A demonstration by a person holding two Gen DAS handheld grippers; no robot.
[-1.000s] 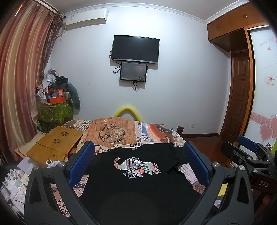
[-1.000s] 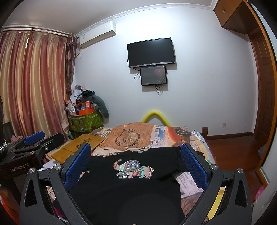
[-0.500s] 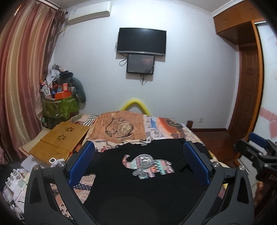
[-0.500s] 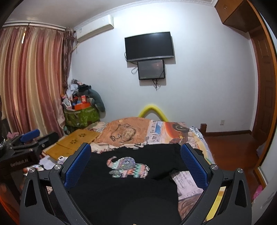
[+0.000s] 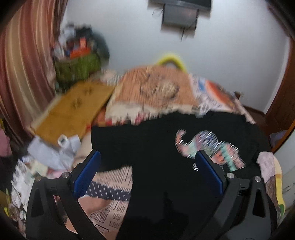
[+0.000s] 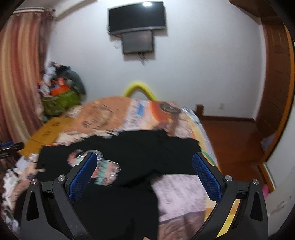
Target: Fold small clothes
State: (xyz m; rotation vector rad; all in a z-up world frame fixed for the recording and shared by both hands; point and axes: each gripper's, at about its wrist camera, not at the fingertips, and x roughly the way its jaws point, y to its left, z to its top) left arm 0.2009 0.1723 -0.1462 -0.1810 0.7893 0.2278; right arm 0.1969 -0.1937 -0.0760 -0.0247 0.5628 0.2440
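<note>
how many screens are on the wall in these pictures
2: a large dark TV high on the white wall, and a smaller screen mounted directly below it. The left wrist view crops the TV's top; none seem hidden.

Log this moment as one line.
left gripper: open, empty | right gripper: open, empty | black T-shirt: flat on bed, unfolded

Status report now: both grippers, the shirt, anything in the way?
Left gripper open, empty. Right gripper open, empty. Black shirt flat on bed, unfolded. Nothing on it; frames blurred.
</note>
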